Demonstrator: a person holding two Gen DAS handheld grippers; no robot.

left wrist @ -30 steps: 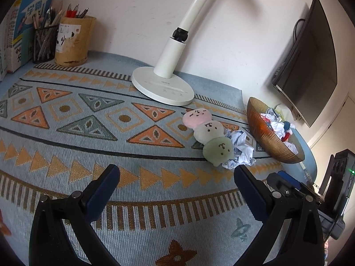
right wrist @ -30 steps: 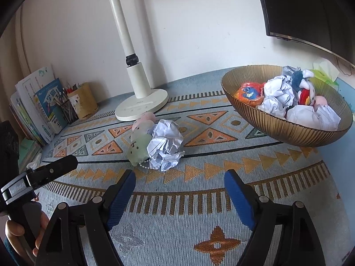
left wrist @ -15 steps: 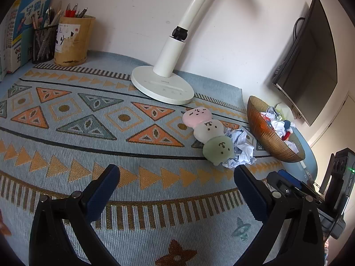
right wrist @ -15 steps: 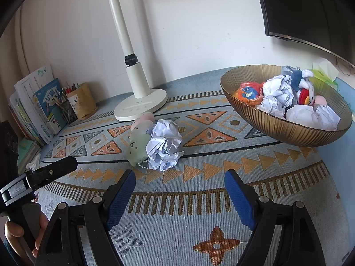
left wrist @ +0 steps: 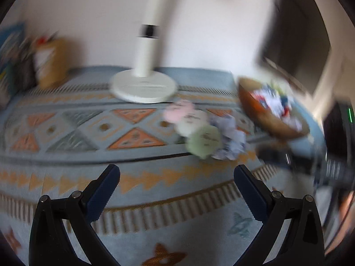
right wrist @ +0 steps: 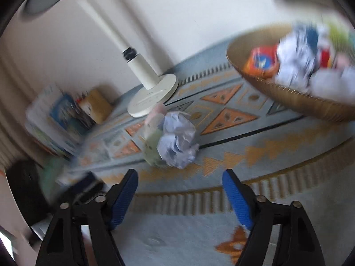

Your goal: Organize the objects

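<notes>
A plush toy of three joined balls, pink, cream and green [left wrist: 196,126], lies on the patterned cloth, touching a crumpled white paper ball [left wrist: 230,138]. Both also show in the right wrist view: the plush [right wrist: 153,137] and the paper ball [right wrist: 177,139]. A bronze bowl [right wrist: 288,95] holds paper balls and small toys at the right; it also shows in the left wrist view [left wrist: 261,115]. My left gripper [left wrist: 176,186] is open and empty, short of the plush. My right gripper [right wrist: 179,190] is open and empty, just short of the paper ball. Both views are blurred.
A white desk lamp [left wrist: 144,86] stands behind the plush. A tan pen holder [left wrist: 52,66] and books [right wrist: 57,119] stand at the far left. A dark monitor [left wrist: 295,51] hangs over the bowl. The left gripper's body shows low left in the right wrist view [right wrist: 82,186].
Both grippers have swung and moved closer to the plush and paper ball, blurring both views. The right view has tilted. Both stay open; nothing on the cloth has moved.
</notes>
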